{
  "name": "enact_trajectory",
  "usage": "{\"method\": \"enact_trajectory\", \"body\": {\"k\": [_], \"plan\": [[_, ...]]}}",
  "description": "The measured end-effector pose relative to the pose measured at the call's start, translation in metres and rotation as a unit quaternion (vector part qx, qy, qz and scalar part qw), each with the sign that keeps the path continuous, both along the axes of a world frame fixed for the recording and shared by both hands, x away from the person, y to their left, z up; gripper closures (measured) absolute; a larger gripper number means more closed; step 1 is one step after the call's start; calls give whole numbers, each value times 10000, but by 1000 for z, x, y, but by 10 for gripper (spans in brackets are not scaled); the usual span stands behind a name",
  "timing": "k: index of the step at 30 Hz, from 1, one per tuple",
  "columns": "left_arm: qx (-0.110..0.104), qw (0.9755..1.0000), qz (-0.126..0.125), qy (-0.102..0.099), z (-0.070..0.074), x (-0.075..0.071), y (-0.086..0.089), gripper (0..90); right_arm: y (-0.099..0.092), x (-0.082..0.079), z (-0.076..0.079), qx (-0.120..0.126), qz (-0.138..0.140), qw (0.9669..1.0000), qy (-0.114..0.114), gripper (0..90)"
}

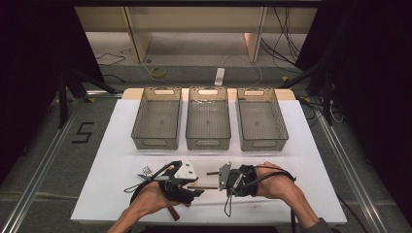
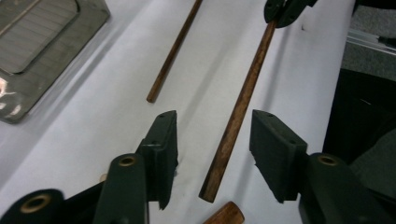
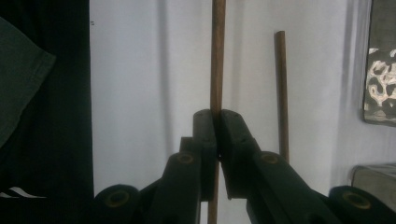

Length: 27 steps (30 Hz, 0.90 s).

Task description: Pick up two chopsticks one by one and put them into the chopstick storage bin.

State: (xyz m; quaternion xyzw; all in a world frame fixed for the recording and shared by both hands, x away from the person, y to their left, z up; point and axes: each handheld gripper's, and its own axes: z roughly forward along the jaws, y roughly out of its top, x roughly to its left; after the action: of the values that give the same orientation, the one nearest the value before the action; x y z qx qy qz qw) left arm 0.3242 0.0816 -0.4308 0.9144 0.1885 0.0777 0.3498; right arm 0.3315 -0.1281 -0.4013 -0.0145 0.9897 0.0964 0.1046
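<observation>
A: At the near edge of the white table (image 1: pixel 107 194) we have both grippers low and facing each other. Our right gripper (image 3: pixel 217 135) is clamped tight on one wooden chopstick (image 3: pixel 216 60), which runs level toward the other hand.

B: And our left gripper (image 2: pixel 212 144)? Its jaws stand either side of that same chopstick's free end (image 2: pixel 233 126), with gaps on both sides, so the pads don't press on it yet.

A: Right, partly parted, nothing gripped. We judge the stick is held out level so the left side can take its free end, a handover or a two-point hold.

B: The second chopstick (image 2: pixel 173 51) lies flat on the table just beside the held one, roughly parallel and apart from it. Another rounded wooden end (image 2: pixel 226 215) pokes in below the left gripper's jaws; we cannot tell what it belongs to.

A: From above, a metal fork (image 1: pixel 145 171) lies just left of the left gripper.

B: Farther back, three mesh baskets sit side by side: left (image 1: pixel 156 118), middle (image 1: pixel 208 118), right (image 1: pixel 262 119). All look empty, so we take it the cutlery is to be sorted into them, and none has gone in yet.
</observation>
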Motion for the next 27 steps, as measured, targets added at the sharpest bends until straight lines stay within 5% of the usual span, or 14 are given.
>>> {"method": "enact_trajectory", "body": {"k": [5,20,27], "plan": [[187,9995,-254,45,-3,-4,-5,600,2,-1,-2,22,61,10000,15,858],[317,9968,-719,140,-4,-6,-8,788,7,-6,-4,-115,303,9994,73,856],[335,9948,-953,165,-2,-10,-8,836,3,-4,-5,9,356,9993,99,825]]}}
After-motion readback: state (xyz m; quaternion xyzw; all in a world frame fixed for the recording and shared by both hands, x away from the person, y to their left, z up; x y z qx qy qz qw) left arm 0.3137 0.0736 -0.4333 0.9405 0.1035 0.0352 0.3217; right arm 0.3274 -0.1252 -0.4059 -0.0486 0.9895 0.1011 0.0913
